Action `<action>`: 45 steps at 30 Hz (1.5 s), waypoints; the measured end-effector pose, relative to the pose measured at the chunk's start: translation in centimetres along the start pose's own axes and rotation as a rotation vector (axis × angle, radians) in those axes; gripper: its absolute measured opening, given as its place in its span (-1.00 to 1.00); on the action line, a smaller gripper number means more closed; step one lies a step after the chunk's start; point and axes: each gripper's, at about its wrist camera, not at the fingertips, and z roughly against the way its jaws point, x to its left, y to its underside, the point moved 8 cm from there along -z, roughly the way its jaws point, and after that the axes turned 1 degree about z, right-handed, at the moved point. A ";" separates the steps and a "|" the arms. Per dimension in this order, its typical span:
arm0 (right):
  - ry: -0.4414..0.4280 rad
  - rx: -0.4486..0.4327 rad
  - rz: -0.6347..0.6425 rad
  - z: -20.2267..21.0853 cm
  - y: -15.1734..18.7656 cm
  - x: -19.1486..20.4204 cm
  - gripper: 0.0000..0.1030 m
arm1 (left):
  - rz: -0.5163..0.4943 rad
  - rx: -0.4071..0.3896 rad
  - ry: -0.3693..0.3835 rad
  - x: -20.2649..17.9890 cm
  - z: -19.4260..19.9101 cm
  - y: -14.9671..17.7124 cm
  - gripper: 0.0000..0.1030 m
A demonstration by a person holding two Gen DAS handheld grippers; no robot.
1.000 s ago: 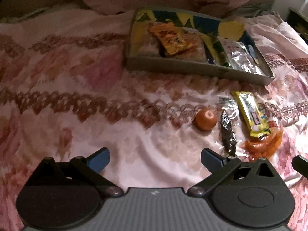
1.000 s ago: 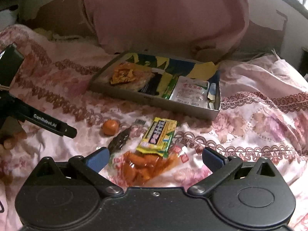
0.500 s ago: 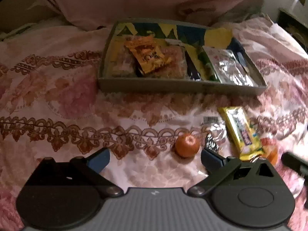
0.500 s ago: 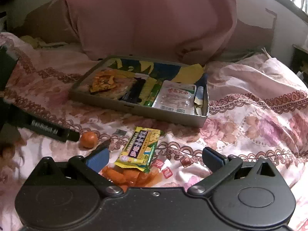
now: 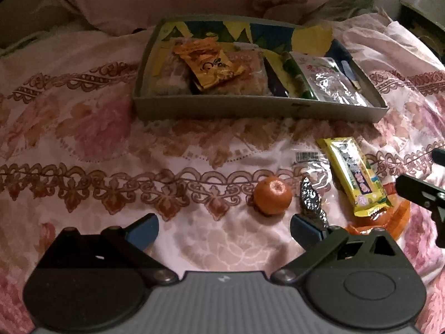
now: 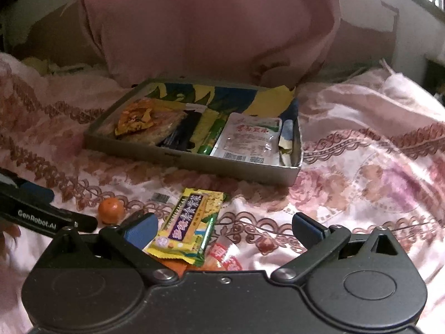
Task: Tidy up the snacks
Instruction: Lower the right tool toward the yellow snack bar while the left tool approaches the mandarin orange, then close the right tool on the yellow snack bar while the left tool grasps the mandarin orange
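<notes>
The left gripper [image 5: 224, 229] hangs low over the floral bedspread [image 5: 83, 144] with its blue-tipped fingers [image 5: 143, 229] spread wide and nothing between them. Just ahead of its right finger sits a small mandarin orange [image 5: 273, 199] on the cloth, and just beside that lies a dark, shiny twisted wrapper [image 5: 312, 201], too dim to read. Next to it a yellow snack bar packet [image 5: 354, 176] rests with its lower end on top of an orange snack bag [image 5: 395, 220].

The right gripper [image 6: 224, 229] is likewise wide apart and empty, hovering over the same cluster: the yellow packet [image 6: 189, 222] lies between its fingers in view, angled toward the left finger [image 6: 141, 229], with the orange bag [image 6: 225, 258] poking out beneath it. The mandarin [image 6: 110, 210] sits to the left, close to the tip of the other gripper's arm [image 6: 41, 217].

Farther off stands a shallow grey tray [image 5: 258, 108] with a patterned blue and yellow lining. Inside it lie an orange crisp packet [image 5: 211, 66] on top of a clear-wrapped flat pastry, perhaps, at the left end, a dark stick and a green stick in the middle, and a white foil-backed pouch [image 6: 249, 139] at the right end. Behind the tray rises a pink pillow [image 6: 208, 25].
</notes>
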 end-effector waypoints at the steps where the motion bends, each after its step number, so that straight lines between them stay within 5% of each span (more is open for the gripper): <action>1: -0.013 0.001 -0.011 -0.2 0.0 0.0 0.98 | 0.000 -0.006 0.005 0.0 0.0 -0.1 0.99; 7: -0.089 -0.004 -0.033 -1.2 -0.6 0.9 0.86 | -0.032 -0.040 0.006 -0.4 -0.2 -0.4 0.99; 16: -0.102 0.078 -0.024 -4.0 -0.1 1.9 0.70 | -0.214 -0.098 -0.025 -2.3 -0.8 -0.2 0.86; 25: -0.102 0.141 0.002 -5.3 0.8 2.7 0.39 | -0.161 -0.108 0.045 -1.8 -1.0 -0.5 0.54; 35: -0.084 0.167 -0.025 -6.1 1.3 2.6 0.38 | -0.192 -0.135 0.090 -2.6 -1.8 -1.3 0.33; 38: -0.081 0.168 -0.022 -6.2 1.5 2.8 0.36 | -0.203 -0.145 0.102 -2.8 -1.8 -1.3 0.23; 40: -0.081 0.166 -0.022 -6.3 1.4 2.9 0.32 | -0.230 -0.147 0.135 -3.4 -1.9 -1.4 -0.12; 45: -0.094 0.165 -0.030 -6.2 1.4 3.0 0.17 | -0.270 -0.153 0.138 -4.1 -1.9 -1.3 -0.27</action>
